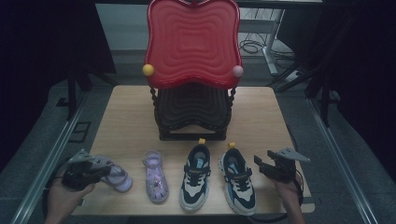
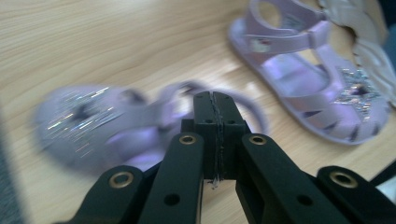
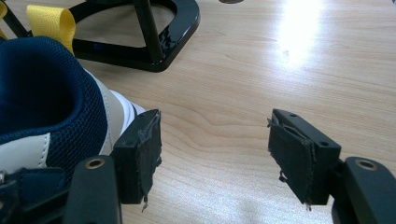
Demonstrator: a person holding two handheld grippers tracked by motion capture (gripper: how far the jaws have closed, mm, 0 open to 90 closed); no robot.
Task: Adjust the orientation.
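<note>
Wooden table (image 1: 130,116), dim room; four shoes are lined up along the near edge.
Left gripper (image 1: 95,169) is clenched on a blurred purple sandal's (image 2: 93,126) strap; its mate (image 1: 155,176) lies alongside. Right gripper (image 3: 212,154) is released beside a sneaker (image 3: 42,112), partly cut off. Red rack (image 1: 193,44) stands behind.

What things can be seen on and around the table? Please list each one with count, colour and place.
Sandals: two, lilac with glitter, front left of table; the outer one lies at the left tool.
Sneakers: two, navy, white and light blue with yellow heel loops, front centre and right.
Tiered stand: one, red wavy top tray, black lower tray and base, back centre.
Knobs: two, one yellow and one pink, on the stand's front corners.
Table: one, light wood.
Left tool: black, jaws shut, over the outer sandal.
Right tool: black, jaws open, beside the right sneaker.
</note>
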